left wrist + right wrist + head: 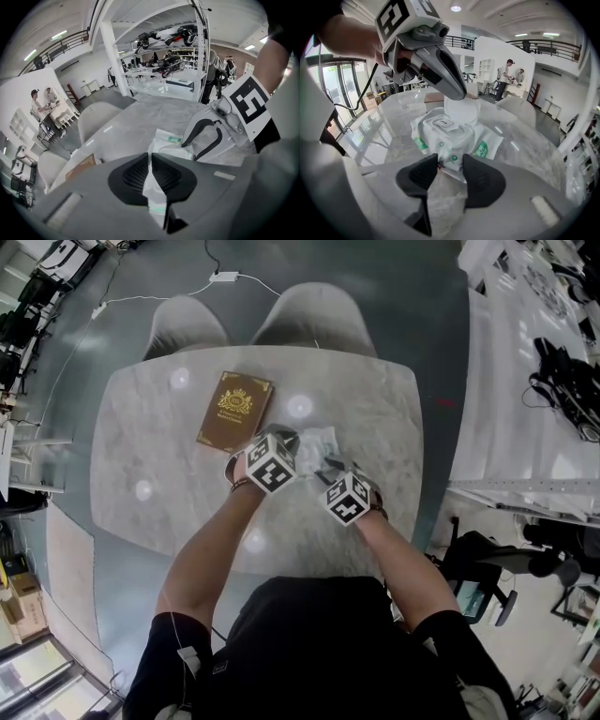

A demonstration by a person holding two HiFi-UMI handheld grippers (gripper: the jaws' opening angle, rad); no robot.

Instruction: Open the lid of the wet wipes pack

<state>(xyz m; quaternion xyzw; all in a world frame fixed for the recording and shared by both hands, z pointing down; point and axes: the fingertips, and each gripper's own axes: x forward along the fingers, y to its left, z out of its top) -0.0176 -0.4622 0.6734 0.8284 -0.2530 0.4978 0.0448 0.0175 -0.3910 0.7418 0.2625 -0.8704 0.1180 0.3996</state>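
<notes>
The wet wipes pack (454, 140) lies right of centre on the marble table (159, 456). Bare stone is open to its left and far side, and the right edge is closer. A brown book (234, 411) lies near, to its far left, and 2 chairs (187, 326) stand beyond. The left gripper (151, 173) is clenched on the round white lid (464, 111), which stands raised. The right gripper (450, 171) pinches the pack's crumpled near end. Its green logos and tab label are too small to read.
</notes>
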